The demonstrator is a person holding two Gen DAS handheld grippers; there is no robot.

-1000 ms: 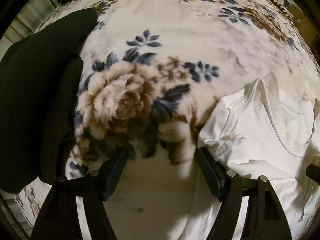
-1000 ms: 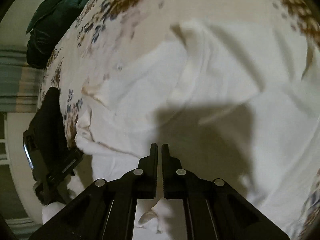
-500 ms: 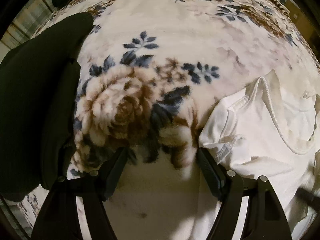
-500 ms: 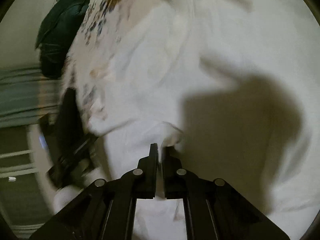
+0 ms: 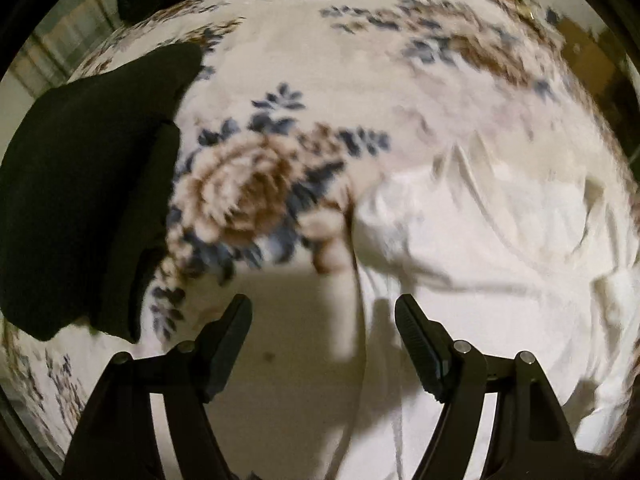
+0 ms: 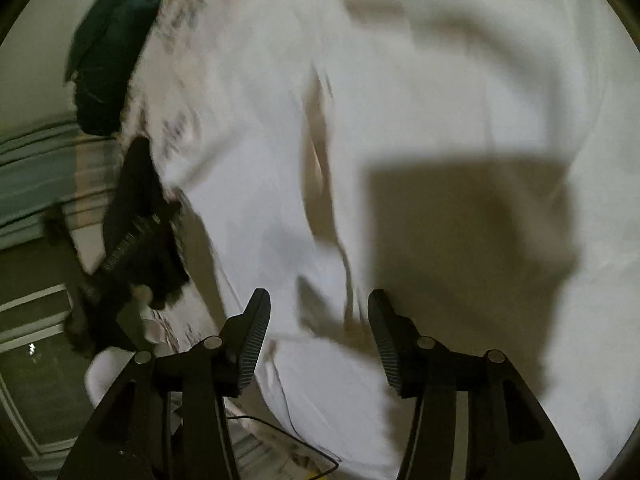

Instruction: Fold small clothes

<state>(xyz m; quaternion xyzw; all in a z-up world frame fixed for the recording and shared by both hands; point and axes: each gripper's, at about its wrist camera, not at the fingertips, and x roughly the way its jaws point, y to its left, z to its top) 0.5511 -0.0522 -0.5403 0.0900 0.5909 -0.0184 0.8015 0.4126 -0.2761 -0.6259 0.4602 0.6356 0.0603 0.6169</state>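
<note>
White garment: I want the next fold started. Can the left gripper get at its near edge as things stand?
Probably yes: the left gripper is open and empty, the white garment edge lies just beside it on the blanket, nothing between.

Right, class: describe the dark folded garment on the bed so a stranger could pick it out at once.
Start from the floral blanket covering the bed. On the left of the left wrist view, beside the big brown rose print, lies the dark folded garment. It is plain and near black, unlike the white garment spread out on the right.
</note>
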